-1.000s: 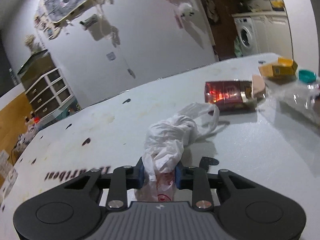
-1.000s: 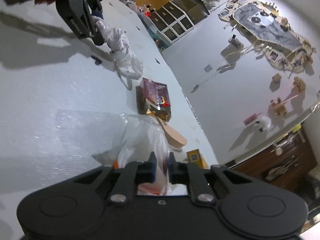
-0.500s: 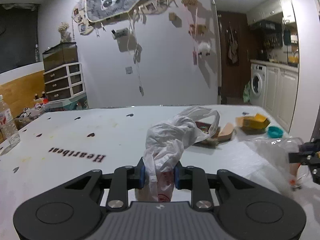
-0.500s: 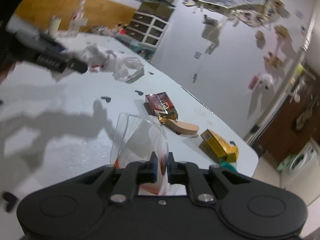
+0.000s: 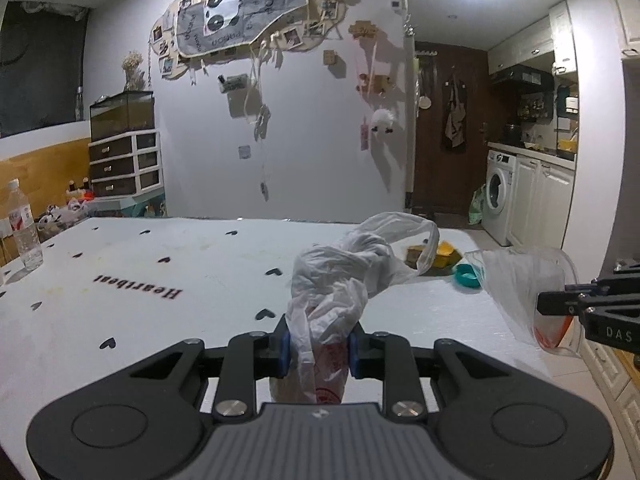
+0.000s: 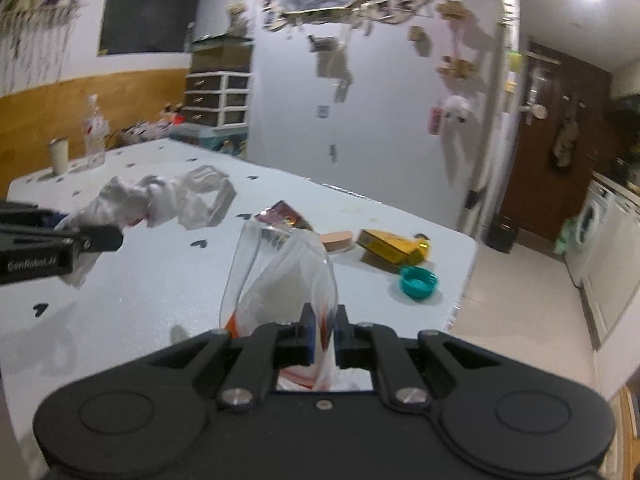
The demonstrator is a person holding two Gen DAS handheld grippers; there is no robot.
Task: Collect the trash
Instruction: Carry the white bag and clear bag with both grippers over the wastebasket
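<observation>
My left gripper (image 5: 318, 350) is shut on a crumpled white plastic bag (image 5: 340, 280), whose handle loop (image 5: 416, 236) stands up ahead of the fingers. My right gripper (image 6: 323, 338) is shut on the edge of a clear plastic bag (image 6: 280, 272) with red print, its mouth gaping upward. Both bags hang above the white table (image 5: 160, 280). Each gripper shows in the other's view: the right one (image 5: 560, 306) at the far right edge, the left one (image 6: 100, 238) at the left with its white bag (image 6: 160, 196). Loose trash lies on the table: a red wrapper (image 6: 284, 216), a tan piece (image 6: 338, 238), a yellow box (image 6: 390, 248) and a teal cap (image 6: 418, 282).
A water bottle (image 5: 24, 232) stands at the table's far left, with a cup (image 6: 60, 156) beside it in the right wrist view. The table's right edge (image 6: 464, 292) drops to a tiled floor. A washing machine (image 5: 498, 196) and white cabinets (image 5: 540, 204) stand beyond.
Both grippers have risen off the table with their bags and rolled to level. The white bag and the clear bag now hang in the air, nearer each other.
</observation>
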